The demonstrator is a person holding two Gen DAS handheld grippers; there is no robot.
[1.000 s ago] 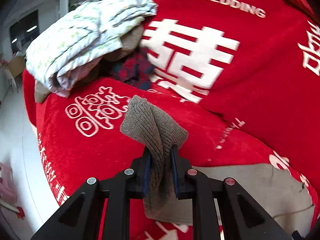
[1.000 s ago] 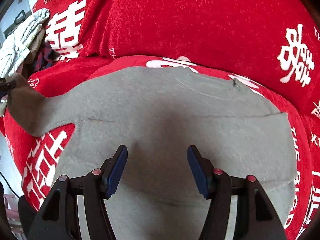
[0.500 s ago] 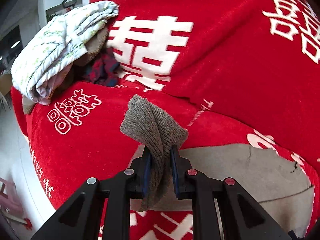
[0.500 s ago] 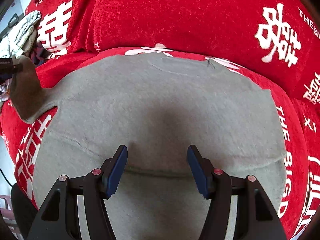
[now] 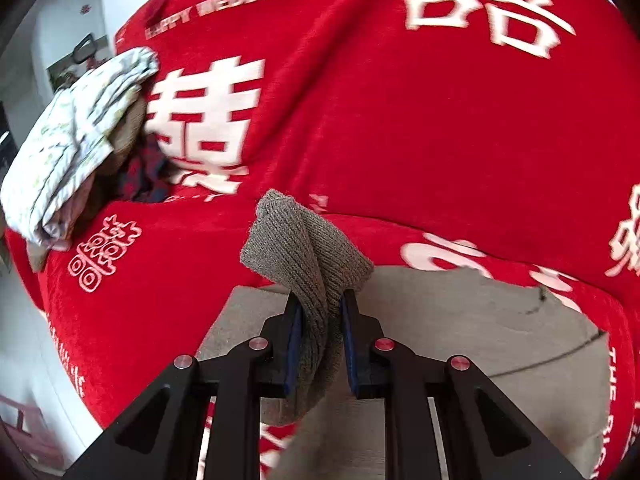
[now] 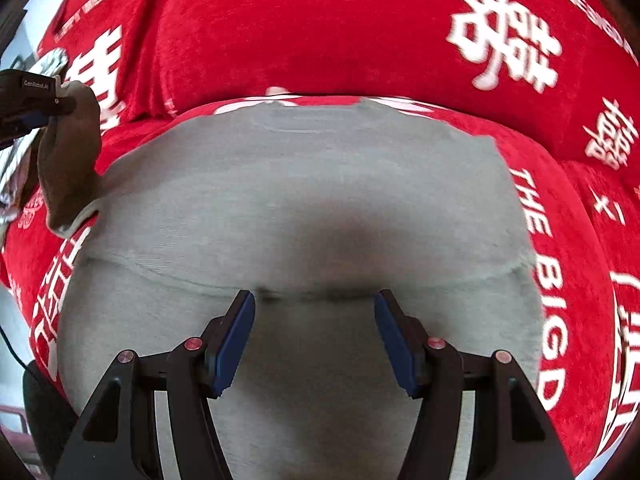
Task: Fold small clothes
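Observation:
A grey knit garment (image 6: 304, 200) lies spread flat on a red sofa cover (image 6: 320, 32). My left gripper (image 5: 320, 312) is shut on the ribbed cuff of its sleeve (image 5: 304, 244) and holds it lifted above the cloth body (image 5: 460, 320). In the right wrist view the left gripper (image 6: 28, 100) shows at the far left with the sleeve (image 6: 68, 160) hanging from it. My right gripper (image 6: 315, 308) is open and empty, low over the middle of the garment, at a crosswise crease.
A pile of other clothes, a pale floral one (image 5: 72, 136) on top, sits at the sofa's left end. The sofa back (image 5: 400, 100) rises behind the garment. The floor (image 5: 20, 340) lies beyond the seat's left edge.
My left gripper has carried the sleeve to the right, over the garment body. The right gripper has moved forward over the cloth, still open.

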